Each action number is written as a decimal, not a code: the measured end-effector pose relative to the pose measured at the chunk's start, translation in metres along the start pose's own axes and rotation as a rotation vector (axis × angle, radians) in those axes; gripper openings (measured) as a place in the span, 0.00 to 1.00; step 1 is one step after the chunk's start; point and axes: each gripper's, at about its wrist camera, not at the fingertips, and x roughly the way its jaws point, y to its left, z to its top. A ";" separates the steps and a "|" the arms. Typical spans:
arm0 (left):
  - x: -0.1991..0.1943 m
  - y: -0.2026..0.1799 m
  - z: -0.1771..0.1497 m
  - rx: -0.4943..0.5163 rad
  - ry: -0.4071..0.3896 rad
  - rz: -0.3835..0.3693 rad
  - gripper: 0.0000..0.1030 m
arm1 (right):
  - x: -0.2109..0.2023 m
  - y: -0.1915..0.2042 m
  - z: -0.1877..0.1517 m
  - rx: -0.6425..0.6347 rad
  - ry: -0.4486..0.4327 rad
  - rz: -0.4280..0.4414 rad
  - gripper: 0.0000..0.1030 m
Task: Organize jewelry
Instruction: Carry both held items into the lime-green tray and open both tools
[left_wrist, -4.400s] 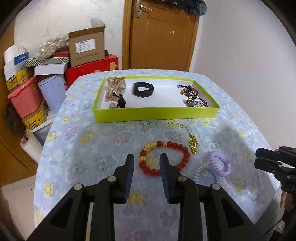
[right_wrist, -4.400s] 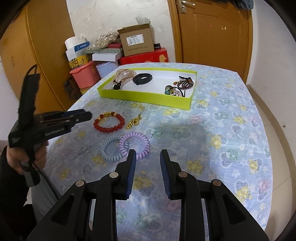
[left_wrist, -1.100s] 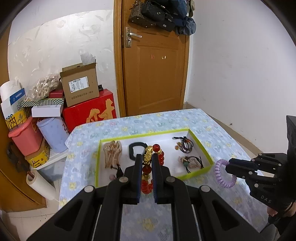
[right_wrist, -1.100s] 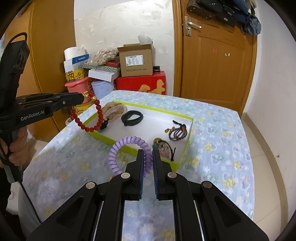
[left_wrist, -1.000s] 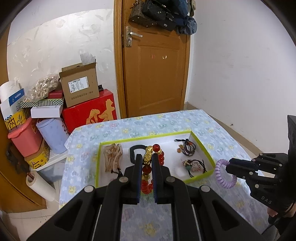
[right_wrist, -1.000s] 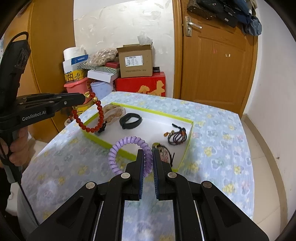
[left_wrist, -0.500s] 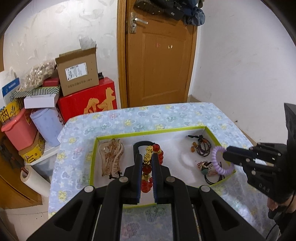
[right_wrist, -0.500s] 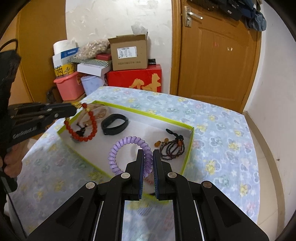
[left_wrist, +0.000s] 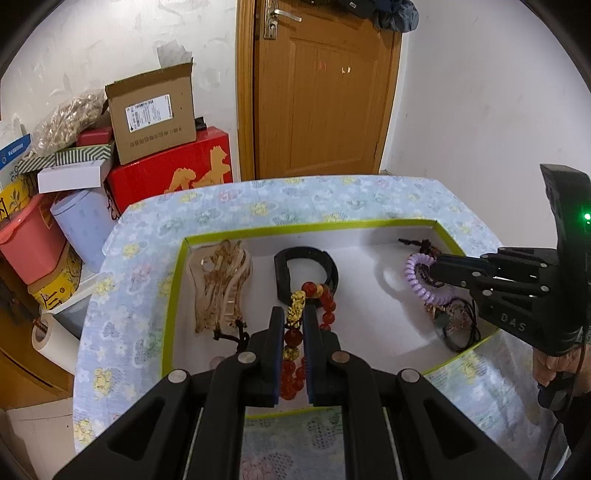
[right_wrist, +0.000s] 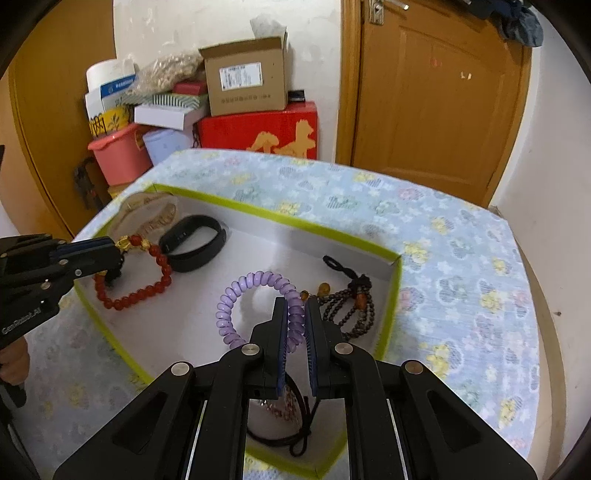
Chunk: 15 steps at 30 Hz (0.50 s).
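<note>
Holding: red bead bracelet with gold charms (left_wrist: 295, 332) pinched in the left tool (left_wrist: 293, 328); purple spiral coil hair tie (right_wrist: 255, 306) pinched in the right tool (right_wrist: 295, 321)
Place: both hang over the white inside of the shallow lime-green cardboard tray (left_wrist: 173, 295) on the floral-clothed table (right_wrist: 461, 295)
Pose: each tool slants downward; a hand (left_wrist: 554, 365) grips the right handle
Count: two tools, one red bracelet, one purple tie, one black wristband (left_wrist: 306, 266) in the tray

Cardboard box (left_wrist: 153, 112) atop red box (left_wrist: 173, 173) (beside door (left_wrist: 325, 88)).
</note>
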 end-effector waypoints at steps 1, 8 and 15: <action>0.001 0.000 0.000 0.002 0.003 0.000 0.10 | 0.004 0.000 0.000 -0.002 0.011 -0.002 0.09; 0.012 0.000 -0.005 0.014 0.031 -0.003 0.10 | 0.012 -0.004 -0.001 0.011 0.035 -0.001 0.09; 0.016 0.002 -0.007 0.005 0.052 0.009 0.10 | 0.008 -0.003 -0.002 0.016 0.042 -0.006 0.17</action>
